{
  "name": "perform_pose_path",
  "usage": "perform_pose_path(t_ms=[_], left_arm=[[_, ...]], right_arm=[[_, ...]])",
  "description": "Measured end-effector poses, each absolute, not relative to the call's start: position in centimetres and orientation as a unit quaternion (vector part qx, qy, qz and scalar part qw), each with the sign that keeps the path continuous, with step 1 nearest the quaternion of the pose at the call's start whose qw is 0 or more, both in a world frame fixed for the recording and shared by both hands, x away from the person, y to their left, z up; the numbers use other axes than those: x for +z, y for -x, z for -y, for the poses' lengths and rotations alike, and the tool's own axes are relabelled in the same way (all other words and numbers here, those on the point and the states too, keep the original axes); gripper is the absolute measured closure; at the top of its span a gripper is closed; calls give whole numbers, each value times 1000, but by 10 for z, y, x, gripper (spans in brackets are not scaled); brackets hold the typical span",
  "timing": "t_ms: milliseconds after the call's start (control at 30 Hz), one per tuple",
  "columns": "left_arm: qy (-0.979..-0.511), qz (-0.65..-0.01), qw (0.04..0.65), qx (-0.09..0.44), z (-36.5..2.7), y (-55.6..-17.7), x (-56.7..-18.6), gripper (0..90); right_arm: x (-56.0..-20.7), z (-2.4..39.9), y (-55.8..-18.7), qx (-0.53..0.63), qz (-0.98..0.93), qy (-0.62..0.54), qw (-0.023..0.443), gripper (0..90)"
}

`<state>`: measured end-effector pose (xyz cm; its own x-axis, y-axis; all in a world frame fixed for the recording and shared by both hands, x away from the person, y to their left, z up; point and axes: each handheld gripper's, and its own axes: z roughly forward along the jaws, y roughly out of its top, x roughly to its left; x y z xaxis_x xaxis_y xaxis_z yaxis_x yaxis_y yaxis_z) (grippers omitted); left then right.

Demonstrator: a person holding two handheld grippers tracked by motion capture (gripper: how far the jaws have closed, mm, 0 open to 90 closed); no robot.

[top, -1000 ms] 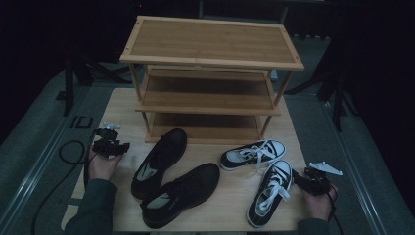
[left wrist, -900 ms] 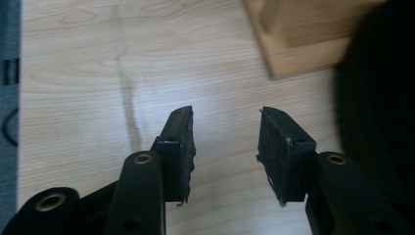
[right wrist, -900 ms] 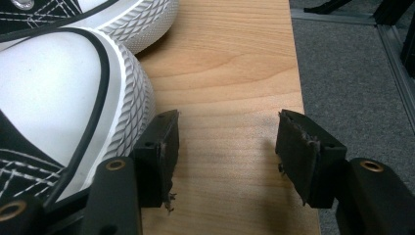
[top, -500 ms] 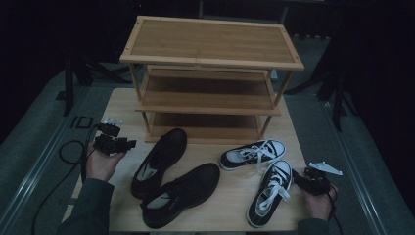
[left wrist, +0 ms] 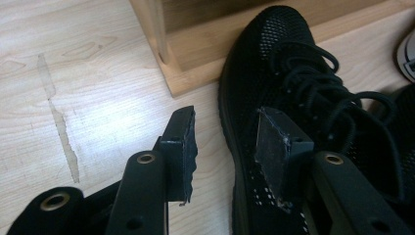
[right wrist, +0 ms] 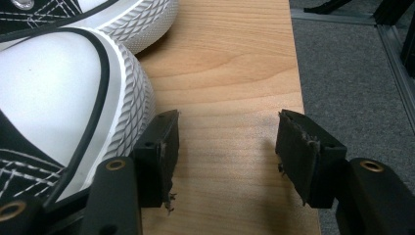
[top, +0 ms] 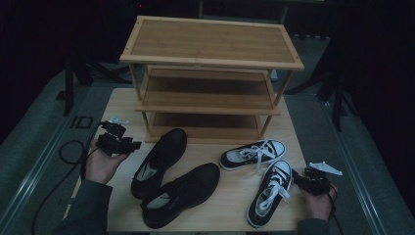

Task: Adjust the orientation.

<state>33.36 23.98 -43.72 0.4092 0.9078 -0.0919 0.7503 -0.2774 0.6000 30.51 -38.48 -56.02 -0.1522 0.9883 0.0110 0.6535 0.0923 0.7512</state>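
Your high view looks down from above your side, far enough to see the whole table (top: 122, 105) and rack (top: 210, 58). Your left gripper view sits low and close by the black shoe (left wrist: 293, 122) (top: 159, 161). Your right gripper view sits close by the white shoe (right wrist: 63, 98) (top: 271, 193).

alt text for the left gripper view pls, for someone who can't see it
The left gripper hangs open over a light wooden table, its two black jaws apart and holding nothing. The right-hand jaw overlaps a black mesh lace-up shoe whose toe points at the base of a wooden shoe rack.
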Motion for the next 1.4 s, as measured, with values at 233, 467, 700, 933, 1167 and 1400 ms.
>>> perform_pose_path(t_ms=[233, 467, 700, 933, 1167, 1400], left_arm=[[-798, -516, 284, 128, -237, -329, -432, 590], [-808, -504, 282, 120, -233, -326, -429, 590], [-819, -489, 279, 111, -225, -324, -427, 591], [-829, -478, 273, 103, -220, -322, -428, 593], [-837, -468, 265, 98, -215, -321, -430, 593], [-844, -459, 262, 92, -210, -321, -433, 591]], right_arm=[[-560, 385, -305, 316, -690, -595, 265, 413], [-560, 385, -305, 316, -690, -595, 265, 413], [-560, 385, -305, 316, -690, -595, 265, 413], [-560, 385, -305, 316, -690, -595, 264, 413], [-560, 385, -305, 317, -690, -595, 264, 413], [-560, 385, -305, 317, -690, -594, 264, 412]])
